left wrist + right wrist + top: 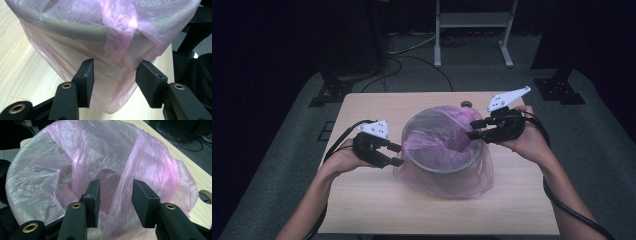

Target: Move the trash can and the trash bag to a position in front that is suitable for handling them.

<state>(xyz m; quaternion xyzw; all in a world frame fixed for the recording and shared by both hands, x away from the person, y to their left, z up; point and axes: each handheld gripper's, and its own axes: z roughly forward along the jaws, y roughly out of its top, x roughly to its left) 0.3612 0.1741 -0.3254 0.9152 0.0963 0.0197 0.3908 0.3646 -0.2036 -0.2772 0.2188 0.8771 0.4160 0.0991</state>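
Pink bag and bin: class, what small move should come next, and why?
Probably the right gripper should close on the loose fold of the pink bag between its open jaws and draw it toward the bin rim. That fold sags inside, while the left gripper side already drapes over.

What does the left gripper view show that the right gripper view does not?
The left gripper view shows the bin's outer wall from the side, with the pink bag hanging down over it toward the table. The right gripper view looks down into the bag's lined inside and catches a round hole in the table top. Both share the pink bag, the wooden table and a hand-held gripper's open black jaws, with plastic between them but not pinched.
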